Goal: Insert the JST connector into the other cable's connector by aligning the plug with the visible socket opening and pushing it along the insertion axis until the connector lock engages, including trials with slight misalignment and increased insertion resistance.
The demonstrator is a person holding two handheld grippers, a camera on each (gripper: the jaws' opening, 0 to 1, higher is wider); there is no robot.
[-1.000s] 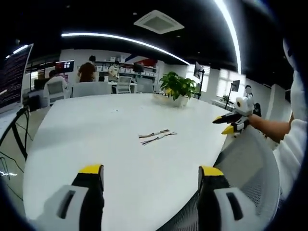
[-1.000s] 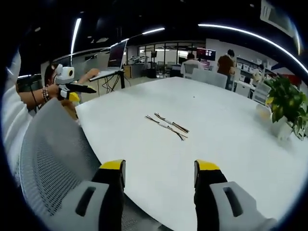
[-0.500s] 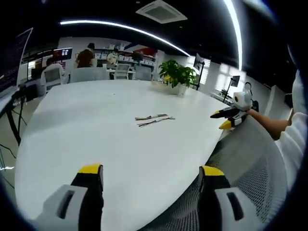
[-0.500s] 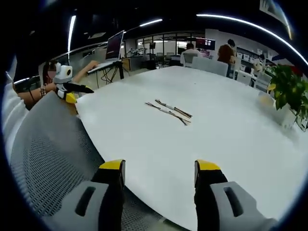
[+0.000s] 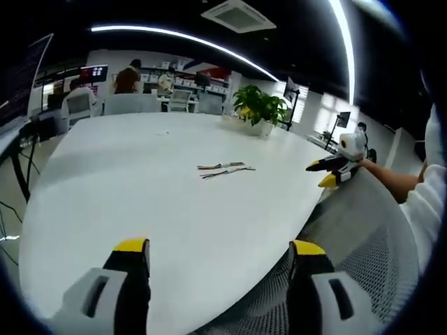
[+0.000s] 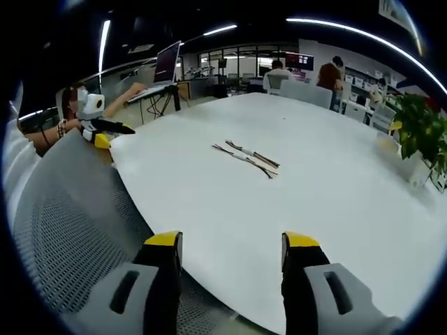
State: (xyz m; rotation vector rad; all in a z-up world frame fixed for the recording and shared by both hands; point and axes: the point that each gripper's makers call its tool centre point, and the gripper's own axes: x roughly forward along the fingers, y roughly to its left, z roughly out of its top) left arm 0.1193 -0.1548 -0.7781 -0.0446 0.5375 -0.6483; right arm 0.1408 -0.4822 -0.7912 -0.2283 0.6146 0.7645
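Note:
Two thin cables with small connectors lie side by side on the white table [image 5: 126, 181]. They show as the cables [image 5: 225, 169] in the left gripper view and the cables [image 6: 246, 157] in the right gripper view. My left gripper [image 5: 218, 250] is open and empty, well short of the cables, near the table's edge. My right gripper [image 6: 232, 242] is open too, with nothing between its yellow-tipped jaws. The right gripper [image 5: 334, 171] also appears at the right of the left gripper view, and the left gripper [image 6: 105, 131] at the left of the right gripper view.
A grey mesh chair back [image 6: 70, 230] sits against the table's near edge, also seen as the chair back [image 5: 363, 237]. A potted plant [image 5: 260, 115] stands at the far side of the table. People sit at desks [image 5: 126, 80] in the background.
Both views shifted slightly with the hands. The cables lie unmoved and both grippers stay open.

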